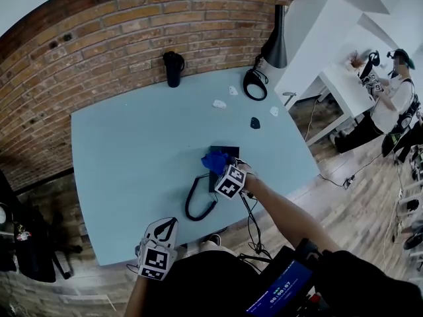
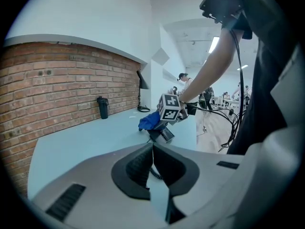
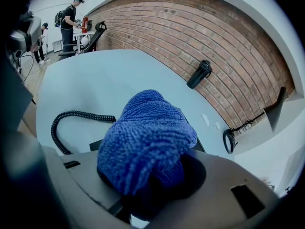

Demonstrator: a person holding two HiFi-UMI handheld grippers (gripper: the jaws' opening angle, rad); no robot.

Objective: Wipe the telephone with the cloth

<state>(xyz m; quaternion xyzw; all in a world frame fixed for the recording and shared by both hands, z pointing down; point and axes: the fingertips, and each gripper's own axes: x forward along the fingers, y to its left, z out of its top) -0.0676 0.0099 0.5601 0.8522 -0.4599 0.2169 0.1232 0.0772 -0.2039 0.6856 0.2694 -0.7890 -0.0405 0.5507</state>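
1. A pale blue table [image 1: 132, 150] stands in front of a brick wall [image 1: 132, 38], seen from above.
2. A black telephone [image 1: 229, 152] lies near the middle of the table, towards its right side. Its coiled cord [image 1: 198, 202] loops out to the near left.
3. The right gripper [image 1: 223, 170] reaches in from the near right. Its fingers are clamped on a bunched blue cloth [image 1: 214, 161].
4. The cloth rests on the near left part of the telephone and covers much of it. In the right gripper view the cloth [image 3: 145, 137] fills the space between the jaws, and only dark edges of the telephone [image 3: 97, 145] show beside it.
5. The left gripper [image 1: 166, 227] is at the near edge of the table, to the left, well apart from the telephone. Its jaws are together and grip nothing.
6. At the far side of the table, by the wall, a black flask [image 1: 173, 68] stands upright.
7. At the far right corner is a black desk lamp [image 1: 276, 41].
8. A few small white bits [image 1: 219, 104] and one small dark object [image 1: 255, 122] lie between the lamp and the telephone.
9. A person [image 1: 390, 104] stands at another table in the far right of the room.
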